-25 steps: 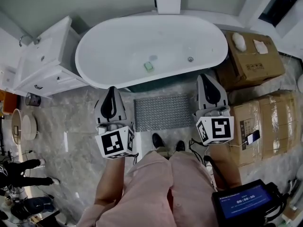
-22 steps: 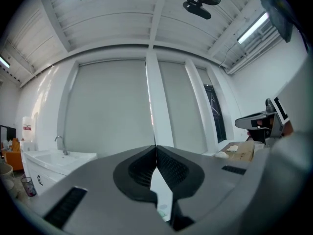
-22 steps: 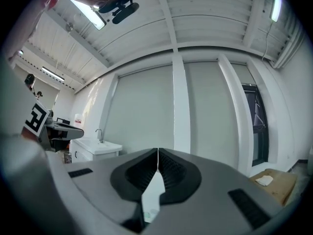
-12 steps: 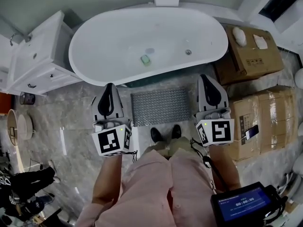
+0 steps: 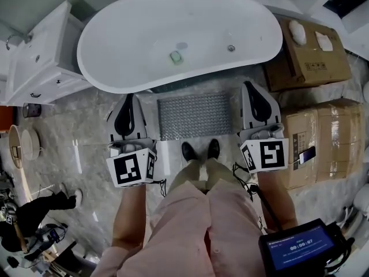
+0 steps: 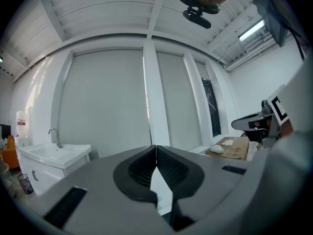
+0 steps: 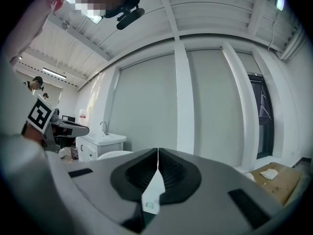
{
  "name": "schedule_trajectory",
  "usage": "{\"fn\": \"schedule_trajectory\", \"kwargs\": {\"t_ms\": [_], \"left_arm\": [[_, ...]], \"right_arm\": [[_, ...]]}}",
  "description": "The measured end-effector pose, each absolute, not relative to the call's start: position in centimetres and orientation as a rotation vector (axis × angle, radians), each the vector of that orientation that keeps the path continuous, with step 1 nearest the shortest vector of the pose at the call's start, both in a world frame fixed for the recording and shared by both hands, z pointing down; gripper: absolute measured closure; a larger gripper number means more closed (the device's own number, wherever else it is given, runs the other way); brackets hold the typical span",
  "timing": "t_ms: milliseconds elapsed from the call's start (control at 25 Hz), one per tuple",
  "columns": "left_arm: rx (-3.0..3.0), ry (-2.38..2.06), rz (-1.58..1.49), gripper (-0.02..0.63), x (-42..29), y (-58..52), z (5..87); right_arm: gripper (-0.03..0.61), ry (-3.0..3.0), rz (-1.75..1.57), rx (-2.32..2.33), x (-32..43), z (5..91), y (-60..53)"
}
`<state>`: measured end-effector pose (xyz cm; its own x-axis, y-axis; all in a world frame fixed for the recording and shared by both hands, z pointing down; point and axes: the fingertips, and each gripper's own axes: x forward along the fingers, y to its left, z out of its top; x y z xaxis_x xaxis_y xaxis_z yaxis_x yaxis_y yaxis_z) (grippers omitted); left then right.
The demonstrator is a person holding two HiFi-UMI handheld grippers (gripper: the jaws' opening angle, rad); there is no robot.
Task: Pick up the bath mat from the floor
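The bath mat (image 5: 195, 115) lies flat on the marble floor (image 5: 86, 154). It is a grey, ribbed rectangle, and its far long edge is just beside the foot of the white bathtub (image 5: 179, 33). The person's two black shoes (image 5: 188, 151) stand at the near long edge of the mat, the toes touching it or almost touching it.

The left gripper (image 5: 127, 100) hangs above the floor at the left short edge of the mat, and the right gripper (image 5: 249, 88) at the right short edge, so in the head view the mat is between them. Neither one touches the mat. Both point about level, towards the bathtub and the wall behind it.

In the left gripper view the fingers (image 6: 172, 168) are pressed together with nothing between them – only the wall panels show beyond. The fingers (image 7: 172, 169) of the right gripper are together in the same way, also empty.

A small green thing (image 5: 176, 56) lies in the bathtub. A white sink cabinet (image 5: 40, 62) stands left of the tub, and cardboard boxes (image 5: 308, 62) stand on the floor at the right.
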<state>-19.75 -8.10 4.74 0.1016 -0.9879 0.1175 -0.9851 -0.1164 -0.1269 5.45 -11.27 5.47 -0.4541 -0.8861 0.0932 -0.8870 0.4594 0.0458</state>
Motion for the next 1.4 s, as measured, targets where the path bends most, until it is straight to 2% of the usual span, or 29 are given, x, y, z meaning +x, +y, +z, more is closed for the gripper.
{"fn": "schedule_trajectory", "kwargs": {"t_ms": [200, 560, 960, 1400], "left_arm": [[-2.327, 2.08, -0.308, 0.589, -19.2, -8.1, 5.9], [-2.39, 2.155, -0.426, 0.589, -18.8, -7.3, 13.3], [-2.424, 2.204, -0.533, 0.589, -19.4, -4.9, 15.3], [-2.447, 2.269, -0.649, 0.589, -19.2, -2.9, 22.4]], "right_arm": [[0.56, -2.587, 0.059, 1.559, 6.0, 7.3, -11.6], [0.56, -2.519, 0.168, 1.5, 6.7, 14.3, -11.3], [0.56, -2.473, 0.237, 1.46, 7.1, 16.0, -9.3], [0.56, -2.401, 0.323, 1.467, 9.2, 22.9, -8.5]]}}
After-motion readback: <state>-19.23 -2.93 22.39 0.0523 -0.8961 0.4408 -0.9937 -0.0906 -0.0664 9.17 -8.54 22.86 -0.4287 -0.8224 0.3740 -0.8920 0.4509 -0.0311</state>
